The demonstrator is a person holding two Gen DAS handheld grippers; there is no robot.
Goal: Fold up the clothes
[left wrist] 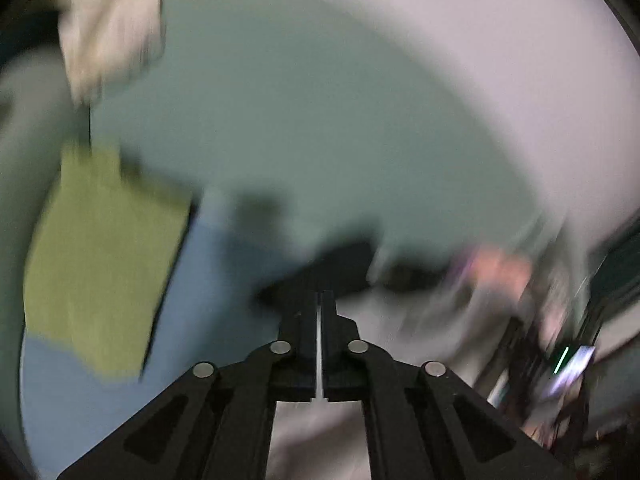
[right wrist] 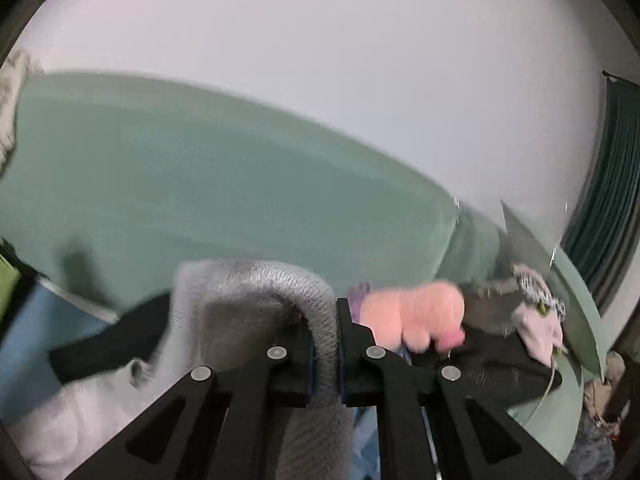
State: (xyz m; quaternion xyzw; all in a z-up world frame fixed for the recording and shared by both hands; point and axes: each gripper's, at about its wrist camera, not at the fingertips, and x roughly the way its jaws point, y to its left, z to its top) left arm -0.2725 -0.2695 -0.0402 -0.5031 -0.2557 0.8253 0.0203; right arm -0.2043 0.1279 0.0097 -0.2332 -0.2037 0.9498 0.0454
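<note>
The right tool (right wrist: 323,320) is clenching a fold of grey knitted garment (right wrist: 256,292) between its two fingers; the cloth is arching up over the left finger and running down through the narrow gap toward the camera. More of this pale grey fabric is bunching at the lower left of the right wrist view. Just beyond the right finger, a pink garment (right wrist: 412,316) is lying on a black garment (right wrist: 500,364), blurred by motion. A second dark piece (right wrist: 108,340) is stretching out to the left of the grey cloth, over a blue sheet (right wrist: 24,332).

The left tool (left wrist: 322,300) is pressing its fingers together, with only a thin bright slit showing between them; whether anything is caught there cannot be told, since the view is heavily smeared. Pale cloth is showing beneath the left tool's linkage. Ahead of its tips a dark shape (left wrist: 340,268) is lying, too blurred to identify.

To the left, a folded olive-green garment (left wrist: 100,264) is resting on the blue sheet (left wrist: 208,280). Farther off, a cream-coloured cloth (left wrist: 112,24) is sitting at the upper left. Behind everything, a teal sofa back (right wrist: 200,172) is spreading across both views, and a pale wall (right wrist: 320,40) is rising above it. A dark green curtain (right wrist: 612,184) is hanging at the far right.
</note>
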